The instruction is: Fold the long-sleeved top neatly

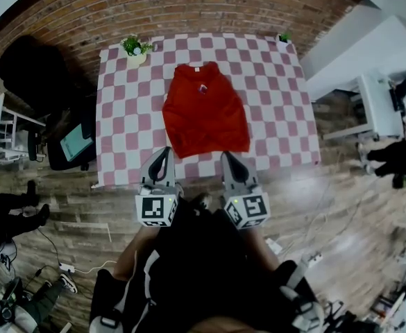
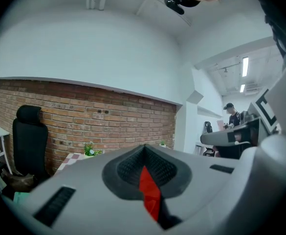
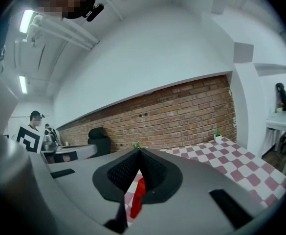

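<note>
Red top (image 1: 204,109) lies mid-worktop (image 1: 126,116), hem toward the near edge, and the sleeves look tucked in. My left claw (image 1: 164,151) and right claw (image 1: 225,156) each pinch red cloth at the hem. I judge the hem-to-collar fold is left.

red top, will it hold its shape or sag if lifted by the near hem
Probably floppy: the red top lies flat and wrinkled, so it would likely sag between the left gripper and right gripper, both shut on thin folds of its hem. Likely light, judging by that thin fabric.
</note>
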The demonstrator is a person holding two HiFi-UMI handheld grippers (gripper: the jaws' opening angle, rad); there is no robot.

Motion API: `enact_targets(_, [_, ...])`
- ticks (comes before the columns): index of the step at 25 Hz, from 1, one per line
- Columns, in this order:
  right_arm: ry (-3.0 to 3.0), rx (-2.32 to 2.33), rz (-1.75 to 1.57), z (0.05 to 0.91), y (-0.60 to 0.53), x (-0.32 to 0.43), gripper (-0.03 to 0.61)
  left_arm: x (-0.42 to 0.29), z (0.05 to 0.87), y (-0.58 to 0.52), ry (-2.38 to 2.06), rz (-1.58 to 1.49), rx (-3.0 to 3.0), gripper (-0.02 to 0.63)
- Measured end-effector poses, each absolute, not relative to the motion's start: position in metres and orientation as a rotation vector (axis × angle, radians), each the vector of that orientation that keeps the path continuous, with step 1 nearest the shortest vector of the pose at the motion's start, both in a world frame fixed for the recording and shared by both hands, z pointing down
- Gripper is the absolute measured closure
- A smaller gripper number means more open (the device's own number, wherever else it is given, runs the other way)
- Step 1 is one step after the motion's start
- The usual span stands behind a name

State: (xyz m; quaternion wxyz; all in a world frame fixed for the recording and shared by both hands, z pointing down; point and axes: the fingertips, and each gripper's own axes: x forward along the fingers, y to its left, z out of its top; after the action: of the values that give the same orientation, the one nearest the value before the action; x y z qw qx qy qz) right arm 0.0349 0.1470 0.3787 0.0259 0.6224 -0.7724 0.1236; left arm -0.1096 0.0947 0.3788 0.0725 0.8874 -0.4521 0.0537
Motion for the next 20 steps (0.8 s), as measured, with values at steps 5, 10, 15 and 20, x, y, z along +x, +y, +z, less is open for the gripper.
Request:
enact_targets(5, [-2.355,1.959,0.402,0.384,0.138,0.034,0.404,-0.111,0.385,0.09,-1.27,0.13,2.676,0.485])
enact_targets(10, [-2.316,1.966,0.417,0.387,0.132,0.029,0.38,-0.117,0.392,0.079,-1.242,0.187,2.714,0.43])
enact_targets(15, [-2.277,2.001,0.408,0.389,0.122,0.025,0.38,-0.13,0.391,0.067,-1.225,0.179,2.713,0.43])
enact_targets(20, [-2.237,2.04,0.429,0.391,0.112,0.016,0.38,-0.143,0.398,0.053,-1.193,0.205,2.738,0.43])
